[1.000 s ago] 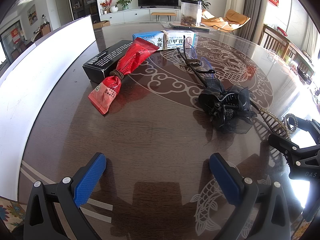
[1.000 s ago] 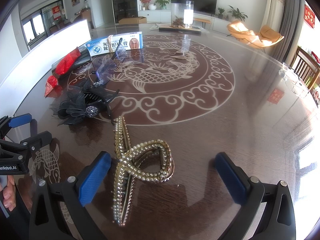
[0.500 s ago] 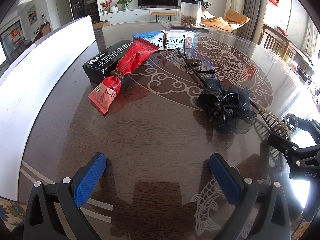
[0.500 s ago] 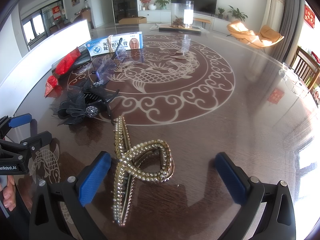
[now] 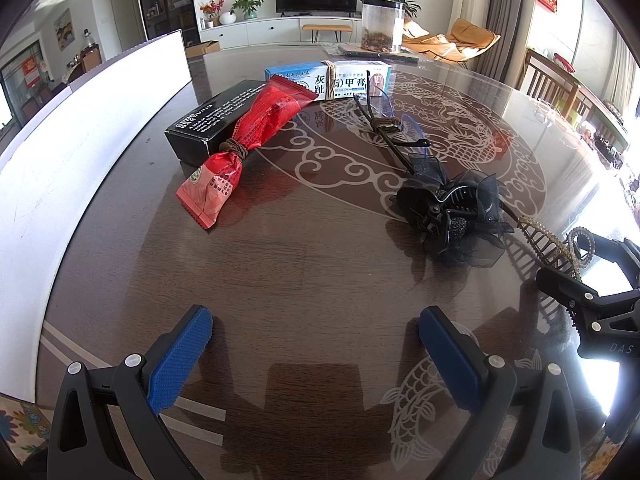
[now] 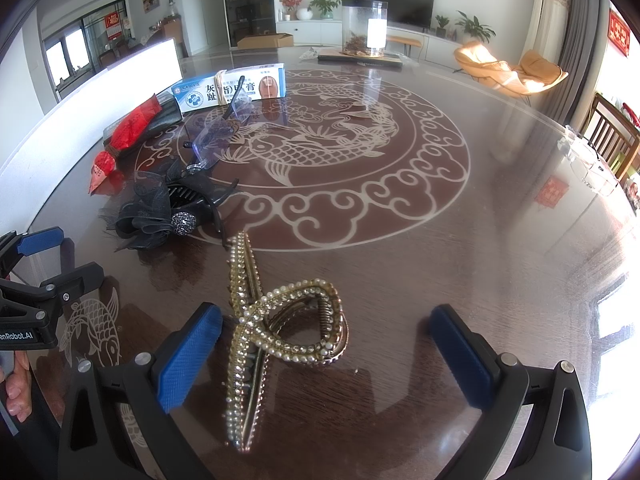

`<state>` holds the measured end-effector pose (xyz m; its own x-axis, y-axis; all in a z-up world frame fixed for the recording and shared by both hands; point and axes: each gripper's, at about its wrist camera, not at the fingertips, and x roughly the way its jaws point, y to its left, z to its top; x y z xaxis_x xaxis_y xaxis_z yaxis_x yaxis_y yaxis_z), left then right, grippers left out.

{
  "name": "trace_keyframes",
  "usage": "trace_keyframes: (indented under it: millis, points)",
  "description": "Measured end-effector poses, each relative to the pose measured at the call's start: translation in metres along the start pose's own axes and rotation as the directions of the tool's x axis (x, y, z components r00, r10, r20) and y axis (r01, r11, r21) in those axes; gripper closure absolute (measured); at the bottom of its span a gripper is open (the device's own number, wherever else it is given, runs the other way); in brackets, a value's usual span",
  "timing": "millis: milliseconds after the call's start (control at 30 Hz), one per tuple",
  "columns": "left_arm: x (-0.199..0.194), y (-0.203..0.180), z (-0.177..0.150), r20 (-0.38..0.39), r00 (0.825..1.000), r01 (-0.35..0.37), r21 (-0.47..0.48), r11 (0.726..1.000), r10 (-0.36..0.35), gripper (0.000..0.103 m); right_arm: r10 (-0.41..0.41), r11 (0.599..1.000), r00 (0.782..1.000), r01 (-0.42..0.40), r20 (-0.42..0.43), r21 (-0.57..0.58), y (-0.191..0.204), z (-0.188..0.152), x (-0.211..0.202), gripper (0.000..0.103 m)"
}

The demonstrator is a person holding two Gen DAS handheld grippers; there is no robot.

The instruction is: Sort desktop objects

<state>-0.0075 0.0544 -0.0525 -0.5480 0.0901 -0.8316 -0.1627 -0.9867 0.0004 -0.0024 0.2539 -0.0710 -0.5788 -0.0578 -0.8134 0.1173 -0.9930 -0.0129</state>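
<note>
Glossy dark table (image 6: 460, 280) bears a gold beaded hair claw (image 6: 276, 332), near, between the right gripper (image 6: 324, 340) whose jaws stand apart; light, stiff, slippery, likely best pinched across its looped middle.

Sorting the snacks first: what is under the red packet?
The red packet leans with its upper end on the black box; its lower end rests on the table. The box top beneath it is hidden.

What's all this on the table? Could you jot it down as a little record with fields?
surface: dark round table
left gripper: open, empty
right gripper: open around gold hair claw, not gripping
nearby: black hair claw, glasses
far side: red packet leaning on black box, blue-white box
</note>
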Motion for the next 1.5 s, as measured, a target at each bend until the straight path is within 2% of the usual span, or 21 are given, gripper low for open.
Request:
trace_keyframes:
  millis: [1233,1333,1500]
  points:
    - [-0.001,0.002,0.000,-0.006,1.000,0.008,-0.002,1.000,-0.008,0.000,0.000,1.000,1.000,0.000,0.000,0.000,0.000,0.000,0.001,0.000]
    - [-0.003,0.009,0.001,-0.010,1.000,0.021,-0.033,0.999,-0.021,0.000,0.000,1.000,1.000,0.000,0.000,0.000,0.000,0.000,0.001,0.000]
    - [-0.013,0.040,0.002,0.026,0.999,0.046,-0.165,0.985,-0.043,0.000,0.000,1.000,1.000,0.000,0.000,0.000,0.000,0.000,0.000,0.000]
